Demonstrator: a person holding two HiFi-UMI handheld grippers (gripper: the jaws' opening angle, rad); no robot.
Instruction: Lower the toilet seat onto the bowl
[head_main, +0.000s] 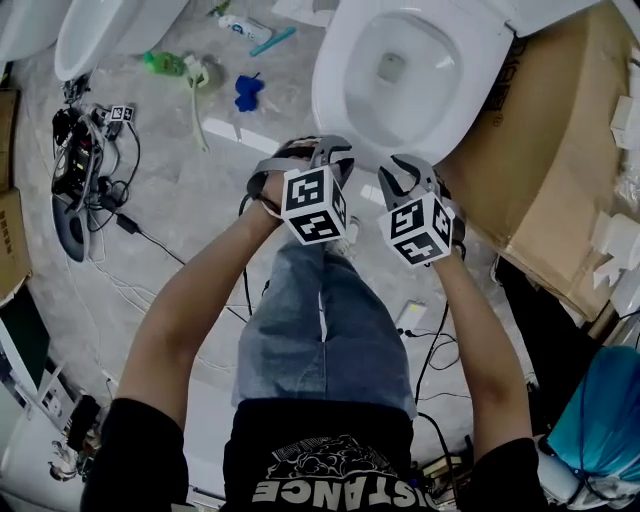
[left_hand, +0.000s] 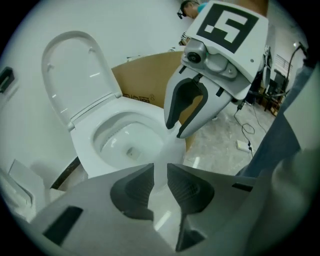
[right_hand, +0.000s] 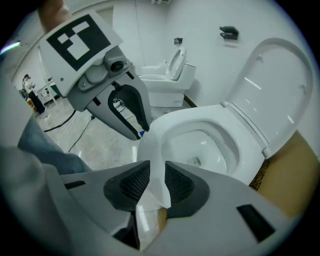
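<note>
White and ring-shaped, the toilet seat (right_hand: 195, 114) lies along the rim of the bowl (head_main: 420, 45), while the lid (right_hand: 272, 85) stands upright behind it. Task status: lowering appears nearly complete. The seat reads as level with the rim, but whether its front edge rests fully on the porcelain or is held slightly clear cannot be determined. State of the right gripper (right_hand: 153, 181): both pads bear on a thin white tongue that runs back into the ring, judged to be the front edge of the seat, so treat this unit as clamped on the seat. State of the left gripper (left_hand: 160, 180): the jaws stand a narrow gap apart just in front of the bowl. Only the pale bowl front and floor (head_main: 170, 190) show through the gap, and nothing is gripped. Remaining steps, as a judgement: seat the front edge, release the clamp, withdraw both units. Bowl contents: a drain opening (head_main: 391, 67) at the bottom and no loose object; water cannot be made out. A cardboard box (head_main: 545, 150) stands just beside the toilet on the person's right, its contents hidden. A green bottle (head_main: 163, 63) lies on the floor, well apart.
</note>
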